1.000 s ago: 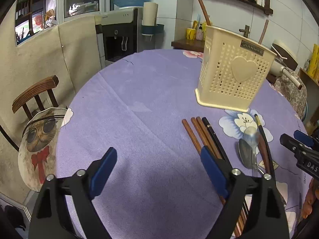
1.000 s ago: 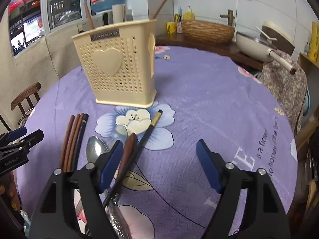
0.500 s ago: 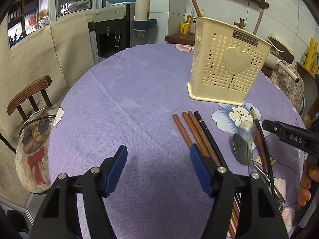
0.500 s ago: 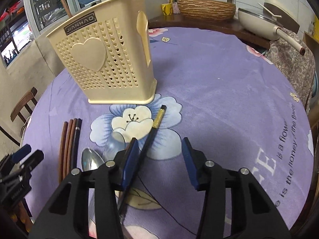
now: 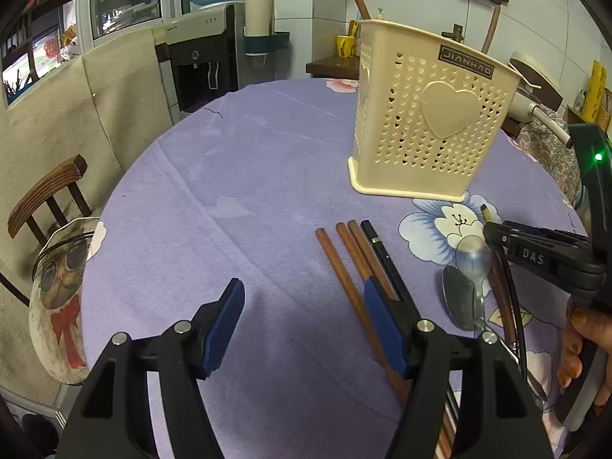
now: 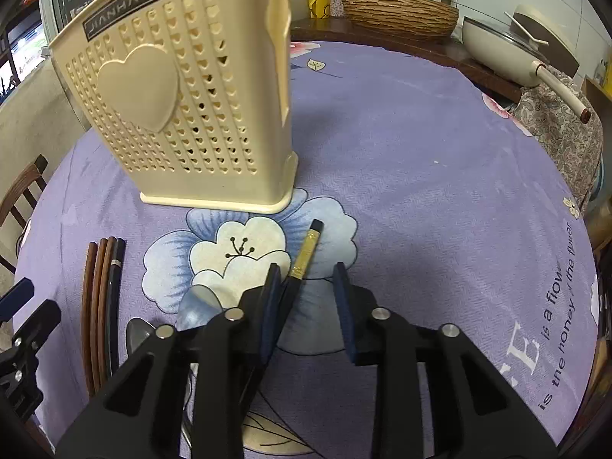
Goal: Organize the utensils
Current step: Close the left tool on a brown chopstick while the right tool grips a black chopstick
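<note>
The right gripper (image 6: 306, 306), jaws just closing yet unclenched, is shown astride the chopstick (image 6: 306, 252), which lies against its left pad: light, stiff, slippery, best gripped mid-shaft; the left gripper (image 5: 302, 325) gapes empty.

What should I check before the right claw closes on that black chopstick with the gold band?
1. Black gold-banded chopstick between the right claw pads: ok; jaws have just been closing.
2. Pads pressing it: not ok; it lies against the left pad, gap to the other.
3. Cream perforated plastic utensil holder upright on the purple cloth: ok.
4. Holder's inside free: cannot tell.
5. Left claw apart from the right one: ok; open, holding nothing, over three brown wooden chopsticks.
6. Steel spoon out from under the grasp: cannot tell.
</note>
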Action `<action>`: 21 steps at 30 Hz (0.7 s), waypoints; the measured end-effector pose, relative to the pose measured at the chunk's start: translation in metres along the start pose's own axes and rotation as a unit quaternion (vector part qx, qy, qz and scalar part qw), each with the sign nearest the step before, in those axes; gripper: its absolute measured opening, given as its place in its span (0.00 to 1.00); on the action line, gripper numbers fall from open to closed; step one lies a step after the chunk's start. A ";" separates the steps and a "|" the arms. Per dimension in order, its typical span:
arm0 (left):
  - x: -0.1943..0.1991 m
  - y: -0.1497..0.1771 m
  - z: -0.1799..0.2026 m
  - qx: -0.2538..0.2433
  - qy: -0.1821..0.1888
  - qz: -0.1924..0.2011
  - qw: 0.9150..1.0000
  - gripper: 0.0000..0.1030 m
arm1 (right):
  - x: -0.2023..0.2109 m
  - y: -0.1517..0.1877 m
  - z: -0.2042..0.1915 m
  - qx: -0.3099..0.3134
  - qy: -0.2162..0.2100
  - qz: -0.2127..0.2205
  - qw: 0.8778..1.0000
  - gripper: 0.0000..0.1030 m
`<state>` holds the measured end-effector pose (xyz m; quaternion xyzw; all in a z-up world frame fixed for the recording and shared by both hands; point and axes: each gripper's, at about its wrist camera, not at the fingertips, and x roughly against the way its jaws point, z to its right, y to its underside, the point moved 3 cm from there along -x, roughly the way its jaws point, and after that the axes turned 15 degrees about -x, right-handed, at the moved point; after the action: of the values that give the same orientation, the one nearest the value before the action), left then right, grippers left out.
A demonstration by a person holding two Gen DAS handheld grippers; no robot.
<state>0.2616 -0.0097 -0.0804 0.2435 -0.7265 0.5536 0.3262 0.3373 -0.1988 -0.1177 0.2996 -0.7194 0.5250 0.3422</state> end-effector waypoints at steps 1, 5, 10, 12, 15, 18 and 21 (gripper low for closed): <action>-0.003 -0.002 0.001 0.000 0.003 -0.003 1.000 0.62 | 0.001 -0.001 0.002 -0.002 -0.002 -0.002 1.000 0.22; -0.016 -0.006 0.003 -0.002 0.001 -0.019 1.000 0.62 | 0.001 -0.001 0.008 -0.008 -0.010 -0.007 1.000 0.21; -0.026 -0.003 0.001 0.007 0.000 -0.034 0.999 0.61 | 0.000 -0.003 0.010 -0.015 -0.015 -0.006 1.000 0.21; -0.030 -0.002 -0.001 0.012 0.001 -0.039 0.999 0.61 | 0.000 -0.002 0.010 -0.014 -0.014 -0.005 1.000 0.21; -0.033 -0.003 -0.002 0.017 -0.001 -0.042 0.999 0.61 | 0.000 -0.001 0.009 -0.015 -0.014 -0.005 1.000 0.21; -0.036 -0.005 -0.001 0.012 -0.011 -0.047 0.999 0.60 | -0.001 -0.002 0.010 -0.012 -0.013 -0.004 1.000 0.21; -0.034 -0.004 -0.002 0.010 -0.016 -0.051 0.999 0.54 | 0.000 -0.002 0.011 -0.012 -0.017 -0.006 1.000 0.21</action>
<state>0.2877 -0.0086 -0.1033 0.2922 -0.7130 0.5394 0.3395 0.3366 -0.2096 -0.1191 0.3088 -0.7295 0.5093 0.3362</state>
